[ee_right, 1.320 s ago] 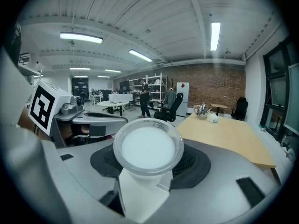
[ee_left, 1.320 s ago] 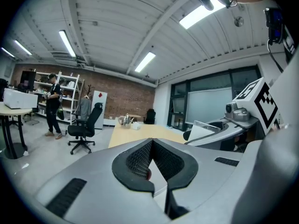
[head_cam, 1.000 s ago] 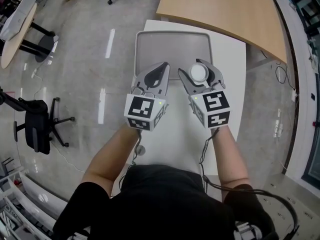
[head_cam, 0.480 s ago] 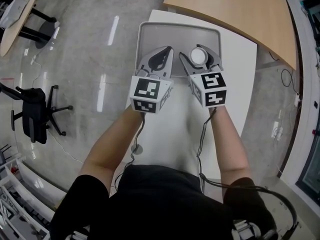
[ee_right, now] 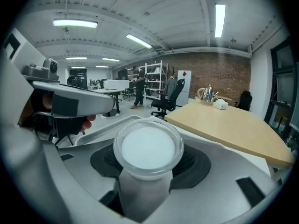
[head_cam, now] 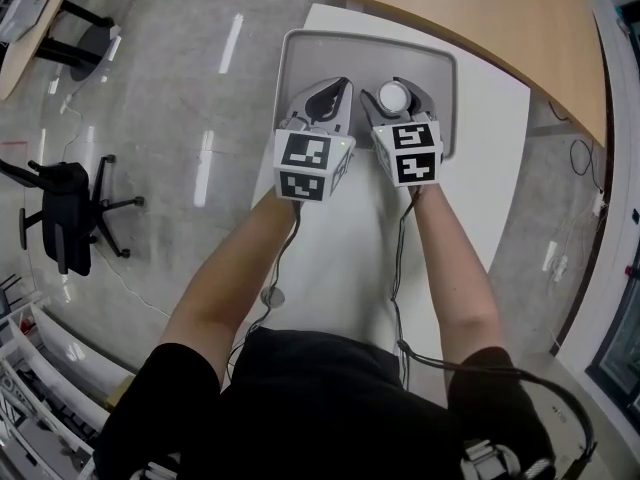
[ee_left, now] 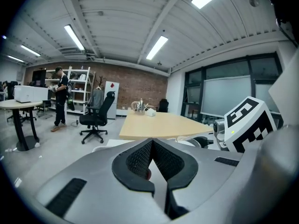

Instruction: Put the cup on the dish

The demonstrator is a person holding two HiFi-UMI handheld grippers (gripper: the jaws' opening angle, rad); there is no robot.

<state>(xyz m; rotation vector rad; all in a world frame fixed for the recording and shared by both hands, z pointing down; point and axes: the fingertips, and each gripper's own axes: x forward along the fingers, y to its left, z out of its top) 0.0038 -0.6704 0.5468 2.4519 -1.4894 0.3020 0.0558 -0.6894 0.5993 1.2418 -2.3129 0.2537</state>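
A small white cup point(head_cam: 394, 96) sits between the jaws of my right gripper point(head_cam: 397, 88), which is shut on it over the right half of the grey dish point(head_cam: 350, 56), a shallow tray. The right gripper view looks down on the cup's round rim point(ee_right: 148, 146), gripped low on its body by the right gripper point(ee_right: 148, 141). I cannot tell whether the cup touches the dish. My left gripper point(head_cam: 325, 93) hovers over the dish's left half, close beside the right one. Its pads meet in the left gripper view, so the left gripper point(ee_left: 153, 146) is shut with nothing held.
The dish lies at the far end of a white table point(head_cam: 480, 168). A curved wooden table point(head_cam: 500, 18) stands just beyond. An office chair point(head_cam: 65, 218) is on the floor to the left. A person point(ee_left: 60, 97) stands by shelves far off.
Both grippers have moved forward, away from the person's body, and now sit over the dish. The cup stays held in the right gripper. The left gripper remains shut.
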